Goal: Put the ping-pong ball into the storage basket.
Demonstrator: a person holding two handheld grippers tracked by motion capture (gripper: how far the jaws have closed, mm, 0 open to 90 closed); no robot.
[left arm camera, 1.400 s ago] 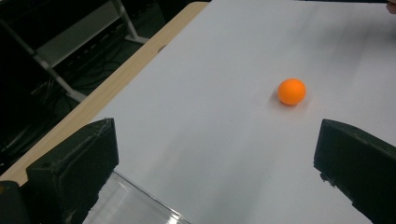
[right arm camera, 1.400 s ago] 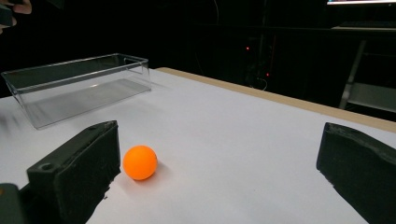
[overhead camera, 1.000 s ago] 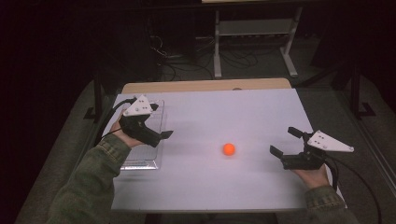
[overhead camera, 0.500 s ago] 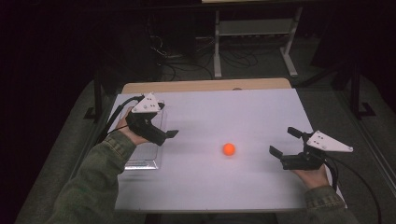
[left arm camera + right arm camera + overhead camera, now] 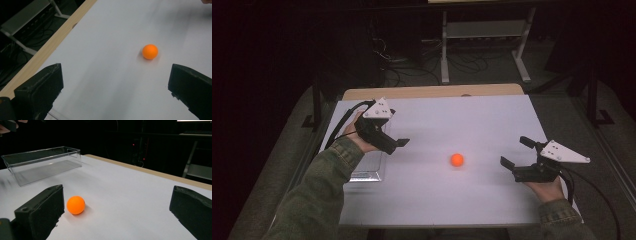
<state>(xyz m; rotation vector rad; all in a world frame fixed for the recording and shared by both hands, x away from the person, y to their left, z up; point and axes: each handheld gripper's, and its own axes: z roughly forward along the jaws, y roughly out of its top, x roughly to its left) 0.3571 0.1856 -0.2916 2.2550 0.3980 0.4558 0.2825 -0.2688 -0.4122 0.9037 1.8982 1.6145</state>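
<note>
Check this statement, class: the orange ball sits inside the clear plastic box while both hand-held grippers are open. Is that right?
Not quite. The orange ball lies on the bare white table, apart from the clear plastic box, as the right gripper view shows. Both hand-held grippers, left and right, are indeed open.

You have nothing to read here: no text, label, brand, number or sign can be made out on anything in the high view or in either gripper view.
</note>
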